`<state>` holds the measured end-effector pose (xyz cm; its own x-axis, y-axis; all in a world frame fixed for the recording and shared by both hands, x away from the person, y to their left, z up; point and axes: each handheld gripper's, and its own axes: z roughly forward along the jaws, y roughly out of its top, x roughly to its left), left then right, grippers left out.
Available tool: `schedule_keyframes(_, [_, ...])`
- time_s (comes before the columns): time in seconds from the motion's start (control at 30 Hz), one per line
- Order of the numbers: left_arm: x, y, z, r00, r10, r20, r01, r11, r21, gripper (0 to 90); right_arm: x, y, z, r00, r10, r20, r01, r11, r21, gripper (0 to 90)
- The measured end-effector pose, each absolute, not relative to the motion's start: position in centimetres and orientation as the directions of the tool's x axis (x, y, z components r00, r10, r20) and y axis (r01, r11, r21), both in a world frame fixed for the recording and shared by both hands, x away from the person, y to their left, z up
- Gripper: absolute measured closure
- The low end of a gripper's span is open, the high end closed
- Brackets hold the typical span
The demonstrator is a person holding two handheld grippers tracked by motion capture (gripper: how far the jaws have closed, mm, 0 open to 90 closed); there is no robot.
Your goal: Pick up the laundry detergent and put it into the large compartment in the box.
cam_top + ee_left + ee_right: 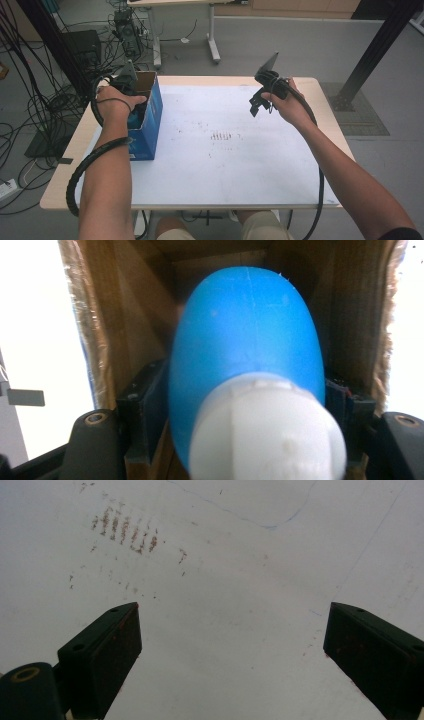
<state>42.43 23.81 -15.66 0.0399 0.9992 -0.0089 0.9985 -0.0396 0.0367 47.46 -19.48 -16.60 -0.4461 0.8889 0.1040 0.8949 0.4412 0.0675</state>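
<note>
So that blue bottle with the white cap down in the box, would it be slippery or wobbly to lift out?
Probably somewhat slippery: the blue bottle looks smooth, rounded and glossy between the left gripper jaws. It likely feels light, being plastic-looking. Laid flat, its round body could roll, though the cardboard box walls sit close on both sides.

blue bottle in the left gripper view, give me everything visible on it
The blue bottle has a smooth, rounded, matte body that looks like plastic, with a white ribbed cap facing the camera. It sits inside the open cardboard box, pointing into it, between the left gripper jaws, which flank its lower sides. Whether the pads press on it is unclear.
</note>
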Motion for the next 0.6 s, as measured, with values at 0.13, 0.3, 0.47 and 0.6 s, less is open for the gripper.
schedule_keyframes(0.13, [42.4, 23.7, -14.7, 0.048, 0.999, -0.007, 0.998, -0.047, 0.040, 30.6, 47.5, -19.5, -16.6, -0.443, 0.890, 0.107, 0.896, 0.438, 0.070, 8.6])
schedule_keyframes(0.3, [42.4, 23.1, -13.2, 0.064, 0.998, -0.003, 0.997, -0.064, 0.037, 29.2, 47.4, -19.6, -16.5, -0.445, 0.889, 0.110, 0.895, 0.439, 0.076, 8.5])
schedule_keyframes(0.47, [42.3, 22.5, -11.5, 0.095, 0.995, 0.009, 0.995, -0.095, 0.028, 26.0, 47.4, -19.9, -16.4, -0.441, 0.891, 0.111, 0.897, 0.435, 0.078, 8.6])
schedule_keyframes(0.6, [42.3, 21.7, -9.6, 0.137, 0.990, 0.032, 0.990, -0.138, 0.026, 24.5, 47.3, -20.1, -16.3, -0.439, 0.891, 0.113, 0.898, 0.432, 0.082, 8.6])
